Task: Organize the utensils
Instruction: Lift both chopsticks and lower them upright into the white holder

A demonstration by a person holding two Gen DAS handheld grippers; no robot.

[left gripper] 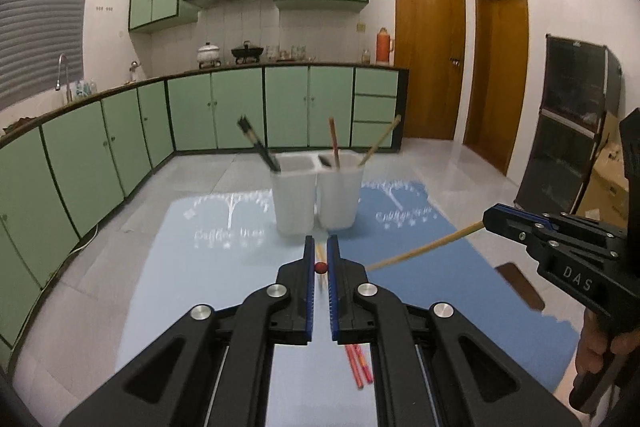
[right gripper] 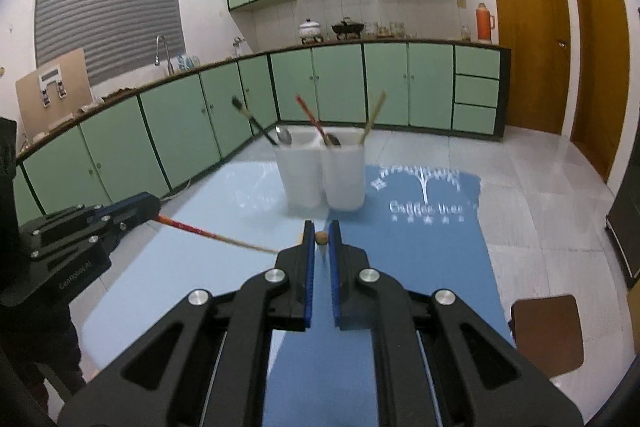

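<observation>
Both grippers are clenched: the left gripper (left gripper: 320, 254) pinches a red-tipped chopstick (right gripper: 208, 231), the right gripper (right gripper: 321, 231) a pale wooden chopstick (left gripper: 424, 251), each held above the blue placemats (left gripper: 192, 267). Ahead stands a white two-compartment plastic holder (left gripper: 314, 199) with black, red and pale chopsticks leaning inside. Two red chopsticks (left gripper: 358, 365) lie on the mat beneath the left gripper.

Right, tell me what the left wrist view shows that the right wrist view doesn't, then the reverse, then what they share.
Only the left wrist view shows the pair of red chopsticks lying on the mat below the left gripper, and the right gripper from the side, holding a tan chopstick.

Only the right wrist view shows the spoon bowls inside the holder and the cardboard sheet on the counter.

Both show the white two-compartment holder with chopsticks standing in it, the blue mats, and green cabinets.
</observation>
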